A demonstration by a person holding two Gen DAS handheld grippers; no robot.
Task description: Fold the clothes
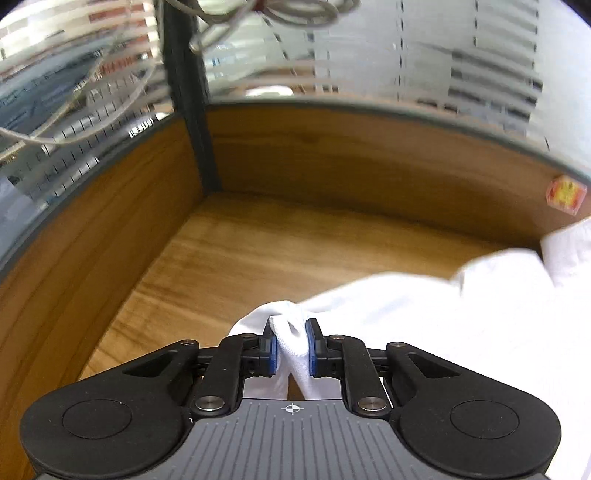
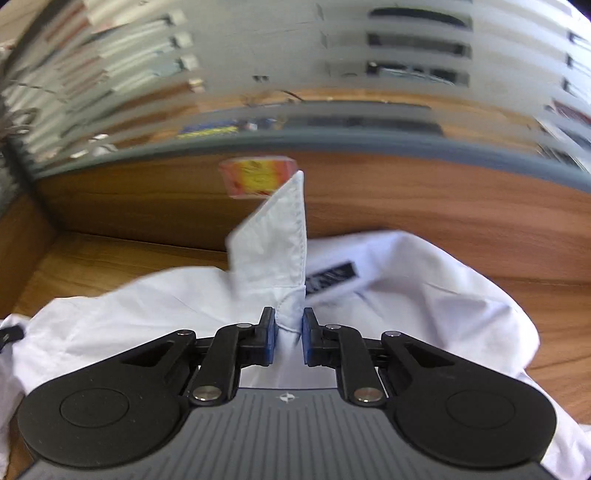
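You are working over a wooden tabletop [image 1: 236,258] boxed in by low wooden partition panels [image 1: 369,155] that meet in a corner at a dark upright post [image 1: 184,92]. Above the panels you see frosted, striped glass [image 1: 424,55], with loose grey cables [image 1: 258,11] dangling near the top of the post. On the back panel you can spot a small red and yellow sticker [image 2: 256,177] (its print is too blurred to read).

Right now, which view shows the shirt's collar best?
The right wrist view: the collar stands up from the white shirt just beyond the right gripper, with the dark neck label beside it. The left wrist view shows only a blurred white edge of it at far right.
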